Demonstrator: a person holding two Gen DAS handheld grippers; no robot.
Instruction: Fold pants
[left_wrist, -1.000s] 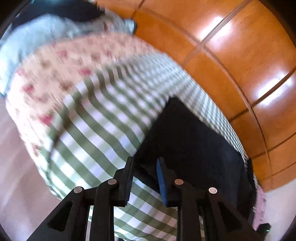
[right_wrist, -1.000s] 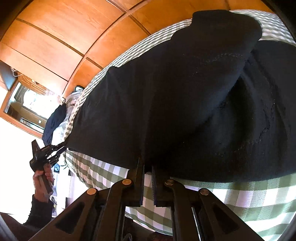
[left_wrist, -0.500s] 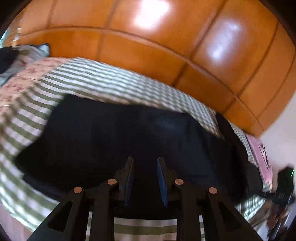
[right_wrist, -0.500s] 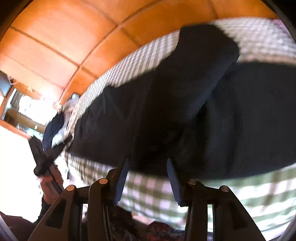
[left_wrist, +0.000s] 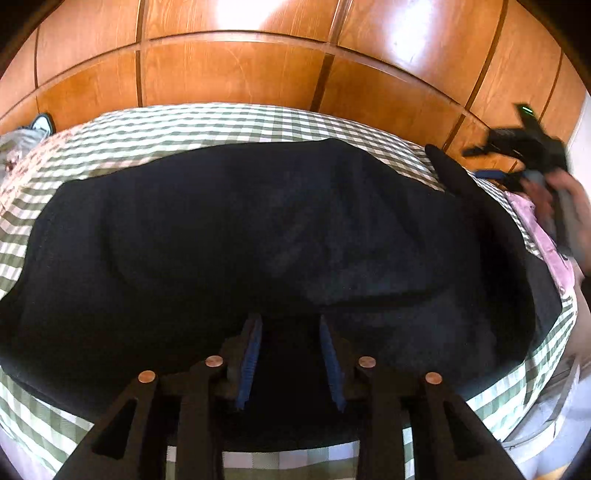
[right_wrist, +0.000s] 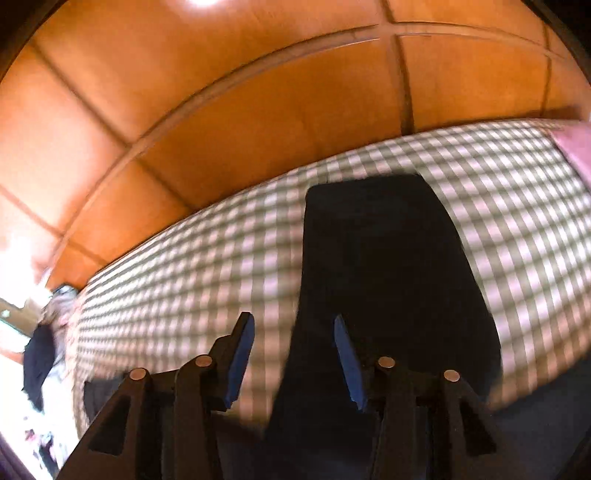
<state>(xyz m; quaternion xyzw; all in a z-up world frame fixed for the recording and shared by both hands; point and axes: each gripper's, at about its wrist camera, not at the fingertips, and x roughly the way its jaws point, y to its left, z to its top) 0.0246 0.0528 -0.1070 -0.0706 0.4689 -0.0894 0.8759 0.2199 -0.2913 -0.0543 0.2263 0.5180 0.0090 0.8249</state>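
Note:
Black pants lie spread crosswise on a green-and-white checked bed cover. My left gripper hovers over their near edge. Its jaws are opening, and only the dark cloth below shows in the gap, not pressed by the blue pads. A hand holds my right gripper, blurred, at the pants' right end. In the blurred right wrist view, one long black part of the pants runs away from me. My right gripper is above its left edge, jaws opening, gripping nothing.
An orange wood-panelled wall runs along the bed's far side. Pink cloth lies at the right end of the bed. Floral fabric and grey clothing lie at the left end. Dark clothing sits far left in the right wrist view.
The left view swung from the pants' end to their middle, and its jaws widened. The right gripper opened off the pants' edge and moved fast to another part of them.

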